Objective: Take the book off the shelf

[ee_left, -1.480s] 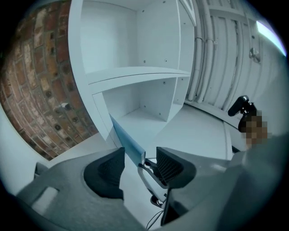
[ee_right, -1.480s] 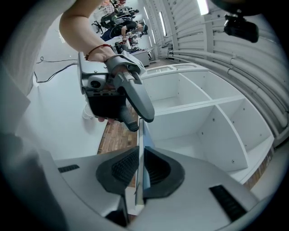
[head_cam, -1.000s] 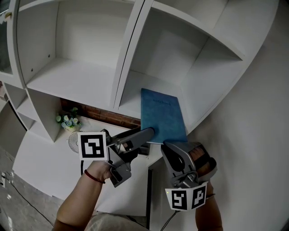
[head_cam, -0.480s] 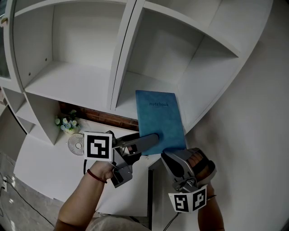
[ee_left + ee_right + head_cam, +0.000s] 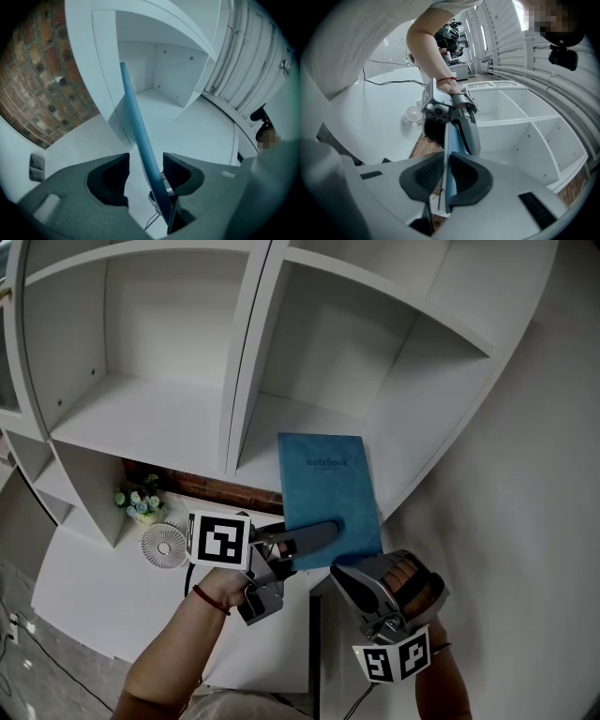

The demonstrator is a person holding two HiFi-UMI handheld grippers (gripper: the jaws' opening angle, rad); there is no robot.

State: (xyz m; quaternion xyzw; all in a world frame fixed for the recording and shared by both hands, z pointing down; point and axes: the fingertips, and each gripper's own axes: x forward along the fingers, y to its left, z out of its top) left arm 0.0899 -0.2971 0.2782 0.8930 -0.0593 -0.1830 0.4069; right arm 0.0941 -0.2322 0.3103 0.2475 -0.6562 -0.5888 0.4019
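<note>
Well, the book (image 5: 328,493) looks thin, stiff, light — my right gripper (image 5: 446,163) is pinched tight on its near edge. My left gripper (image 5: 145,161) straddles its side, fingers apart — I'd close there.

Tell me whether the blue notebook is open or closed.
Closed. The blue notebook shows one flat cover in the head view, and the right gripper clamps it as a single thin slab.

You're standing in what looks like a study or home-office corner. A white cubby shelf unit (image 5: 169,418) rises over a white desk (image 5: 94,596) carrying a small fan (image 5: 165,546) and potted flowers (image 5: 141,500), with a brick wall (image 5: 202,486) behind.
</note>
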